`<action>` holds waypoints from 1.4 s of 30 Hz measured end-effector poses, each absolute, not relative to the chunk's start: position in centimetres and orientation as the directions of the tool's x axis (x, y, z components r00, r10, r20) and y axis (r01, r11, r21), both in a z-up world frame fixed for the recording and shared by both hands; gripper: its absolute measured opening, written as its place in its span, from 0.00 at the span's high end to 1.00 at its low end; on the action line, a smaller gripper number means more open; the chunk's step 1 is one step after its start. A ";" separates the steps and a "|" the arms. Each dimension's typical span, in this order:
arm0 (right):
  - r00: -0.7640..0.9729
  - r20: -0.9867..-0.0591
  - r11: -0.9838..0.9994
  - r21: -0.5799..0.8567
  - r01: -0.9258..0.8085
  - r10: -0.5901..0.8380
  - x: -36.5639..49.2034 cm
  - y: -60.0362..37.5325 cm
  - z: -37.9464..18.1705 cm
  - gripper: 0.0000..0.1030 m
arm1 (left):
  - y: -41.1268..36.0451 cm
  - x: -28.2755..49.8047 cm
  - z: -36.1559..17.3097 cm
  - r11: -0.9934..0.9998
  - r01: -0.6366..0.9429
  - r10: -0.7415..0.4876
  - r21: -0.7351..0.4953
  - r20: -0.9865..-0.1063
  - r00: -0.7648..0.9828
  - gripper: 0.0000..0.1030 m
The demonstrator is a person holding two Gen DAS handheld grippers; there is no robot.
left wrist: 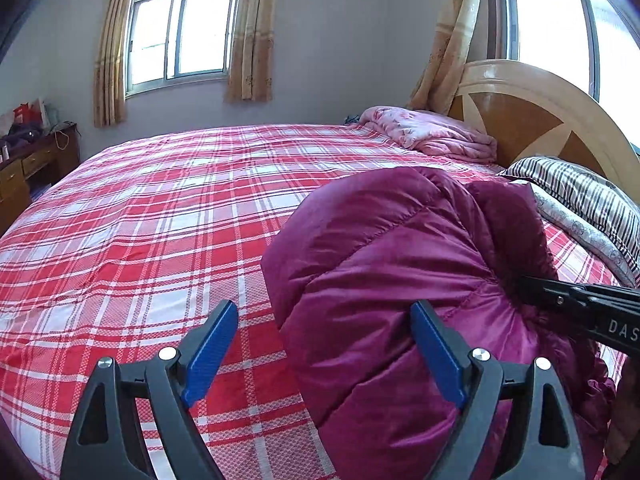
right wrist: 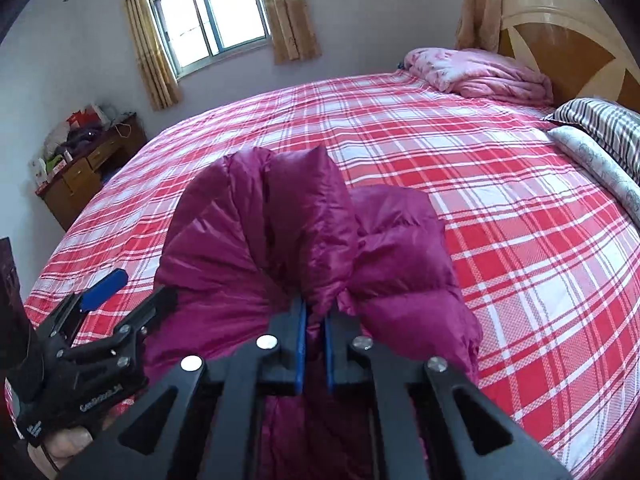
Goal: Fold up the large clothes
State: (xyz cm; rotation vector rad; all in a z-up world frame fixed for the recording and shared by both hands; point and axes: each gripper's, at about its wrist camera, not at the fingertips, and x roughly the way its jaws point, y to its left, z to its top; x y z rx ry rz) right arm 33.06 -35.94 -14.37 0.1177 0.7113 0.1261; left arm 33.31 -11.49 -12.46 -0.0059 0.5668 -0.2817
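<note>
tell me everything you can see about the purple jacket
The jacket is a puffy, quilted garment in shiny magenta fabric, likely down-filled, with stitched seams between the padded panels. It lies bunched in a rounded heap on the plaid bed, near the bed's front edge, not yet flat or folded. The right gripper is shut on a gathered pinch of its fabric, pulling folds upward. The left gripper is open beside it, one finger against the jacket's side, gripping nothing.

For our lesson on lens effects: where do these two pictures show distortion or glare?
Left wrist view: the bed bulges into a curve, the windows are blown out white, and the corners are dark. Right wrist view: the same bulge, a tilted window, and sharp focus on the purple jacket.
</note>
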 end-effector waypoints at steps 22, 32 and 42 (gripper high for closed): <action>0.791 -0.598 0.968 0.248 0.031 0.128 35.3 -39.3 -13.1 0.71 | -17.6 35.3 -11.5 0.981 0.166 -0.078 0.100 -0.578 0.812 0.15; 0.762 -0.634 0.968 0.249 0.042 0.130 35.0 -42.2 -17.6 0.71 | -20.8 36.1 -14.5 0.964 0.193 -0.042 0.184 -0.608 0.793 0.09; 0.749 -0.647 0.962 0.270 0.047 0.145 35.4 -42.5 -18.9 0.71 | -20.7 37.3 -15.8 0.972 0.206 -0.078 0.115 -0.669 0.740 0.04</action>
